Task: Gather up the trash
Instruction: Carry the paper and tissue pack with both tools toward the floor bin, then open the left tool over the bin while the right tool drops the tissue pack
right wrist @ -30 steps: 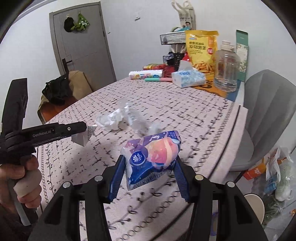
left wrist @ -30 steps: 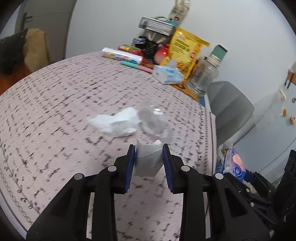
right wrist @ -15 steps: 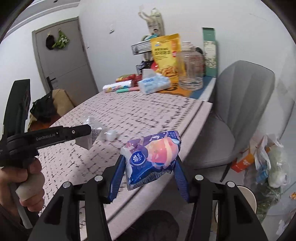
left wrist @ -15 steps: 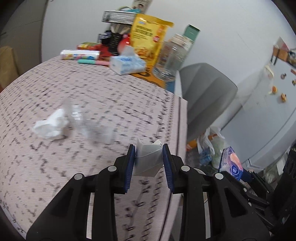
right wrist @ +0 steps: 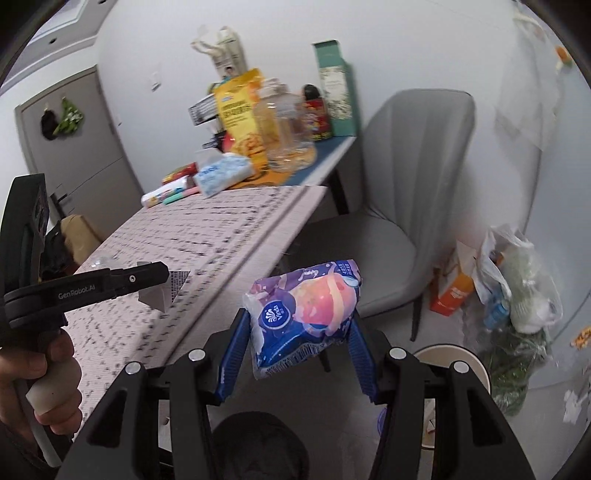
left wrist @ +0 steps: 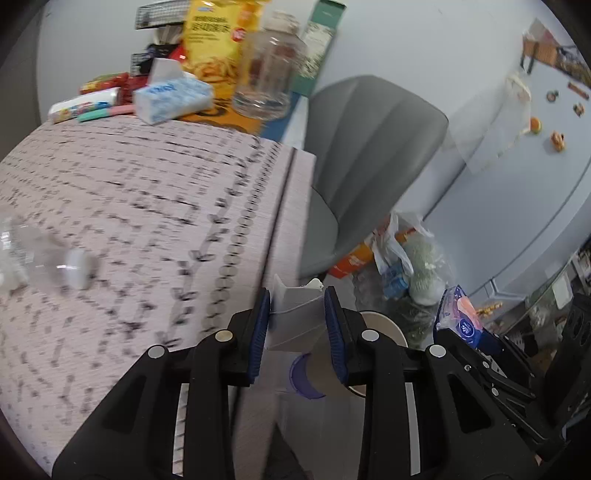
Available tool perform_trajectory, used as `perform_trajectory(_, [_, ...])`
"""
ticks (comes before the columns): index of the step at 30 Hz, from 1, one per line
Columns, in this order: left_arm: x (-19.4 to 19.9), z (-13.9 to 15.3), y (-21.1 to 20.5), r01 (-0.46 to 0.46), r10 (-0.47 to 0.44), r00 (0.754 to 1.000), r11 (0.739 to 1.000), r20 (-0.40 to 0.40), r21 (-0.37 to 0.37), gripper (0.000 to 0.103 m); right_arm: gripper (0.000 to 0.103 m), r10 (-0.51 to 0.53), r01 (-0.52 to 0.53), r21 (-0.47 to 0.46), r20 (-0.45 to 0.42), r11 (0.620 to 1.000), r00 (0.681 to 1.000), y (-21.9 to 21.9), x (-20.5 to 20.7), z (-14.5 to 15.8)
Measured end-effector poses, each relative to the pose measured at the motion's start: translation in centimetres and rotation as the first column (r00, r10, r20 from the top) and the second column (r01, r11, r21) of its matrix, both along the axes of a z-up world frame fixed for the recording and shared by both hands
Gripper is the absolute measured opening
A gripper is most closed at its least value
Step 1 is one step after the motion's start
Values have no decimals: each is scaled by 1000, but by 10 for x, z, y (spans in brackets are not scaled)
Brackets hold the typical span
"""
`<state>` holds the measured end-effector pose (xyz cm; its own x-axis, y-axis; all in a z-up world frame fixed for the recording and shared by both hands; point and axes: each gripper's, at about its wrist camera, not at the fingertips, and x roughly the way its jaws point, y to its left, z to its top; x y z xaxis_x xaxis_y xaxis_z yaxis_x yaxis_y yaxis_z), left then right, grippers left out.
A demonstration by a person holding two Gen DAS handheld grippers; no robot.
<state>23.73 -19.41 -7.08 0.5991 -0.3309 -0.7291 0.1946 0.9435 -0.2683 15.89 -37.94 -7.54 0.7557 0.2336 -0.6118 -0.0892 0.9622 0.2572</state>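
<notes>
The left gripper (left wrist: 297, 317) is clamped on a small crumpled grey-white carton (left wrist: 295, 314), its blue pads pressing both sides; the carton's torn top pokes up between them. Seen from the right wrist, the same carton (right wrist: 164, 291) is an angular, folded piece with small print on one face, too fine to read, and the side of the left gripper (right wrist: 162, 275) reads "GenRobot.AI" in pale letters. A hand (right wrist: 44, 373) wraps its pale handle.

The right gripper (right wrist: 295, 339) is closed on a soft tissue pack (right wrist: 304, 314), purple and blue with a pink-orange fruit picture and a round blue "Vinda" logo; small white print runs along its lower edge, unreadable. From the left wrist the pack (left wrist: 460, 317) shows just right of the carton.

Both held items hang past the edge of the worktop (left wrist: 147, 192), which wears a pale pink cloth with dark dashes. Below the carton is the cream rim of a round bin (left wrist: 384, 325), also visible beyond the right gripper (right wrist: 450, 354). A clear crushed bottle (left wrist: 44, 258) with a white cap lies on the worktop, far left of the carton. At the worktop's far end stand a blue-white tissue box (left wrist: 173, 96), a yellow snack bag (left wrist: 218, 33) with blurred writing, and a clear jar (left wrist: 269, 77). A grey chair (left wrist: 369, 147) stands beside the worktop, with plastic bags (left wrist: 406, 258) on the floor near the bin.
</notes>
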Motion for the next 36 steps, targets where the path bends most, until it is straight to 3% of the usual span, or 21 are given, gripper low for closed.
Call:
perform_trajectory(8, [20, -35, -64, 72, -70, 995, 997, -65, 29, 30, 52, -110, 111, 23, -55, 994, 992, -56, 4, -37])
perform_trajectory(16, [37, -70, -117, 144, -137, 982, 988, -130, 49, 30, 53, -251, 260, 48, -136, 965, 958, -128, 14, -85])
perform_trajectory(18, [39, -77, -132, 165, -156, 977, 985, -144, 53, 30, 60, -264, 274, 54, -145, 960, 954, -140, 18, -96])
perform_trajectory(20, [42, -85, -146, 189, -178, 971, 980, -160, 56, 30, 76, -299, 311, 73, -149, 947, 943, -157, 20, -108])
perform_trajectory(27, [42, -105, -196, 274, -258, 943, 960, -211, 49, 30, 77, -374, 397, 118, -179, 910, 910, -198, 8, -131])
perform_trajectory(29, [40, -109, -212, 306, -294, 929, 952, -227, 18, 32, 77, -394, 418, 117, -185, 901, 901, -207, 0, -134])
perform_trajectory(31, [38, -112, -224, 338, -332, 915, 941, -231, -15, 40, 77, -422, 449, 120, -196, 886, 885, -218, -12, -137])
perform_trajectory(32, [38, -111, -228, 352, -347, 911, 936, -223, -19, 54, 77, -439, 468, 123, -203, 875, 875, -224, -19, -139])
perform_trajectory(34, [37, -106, -229, 364, -365, 910, 930, -198, -41, 69, 77, -462, 491, 121, -208, 863, 862, -232, -30, -140])
perform_trajectory(36, [38, -100, -225, 359, -366, 912, 931, -185, -68, 76, 77, -480, 510, 121, -210, 852, 852, -240, -40, -139])
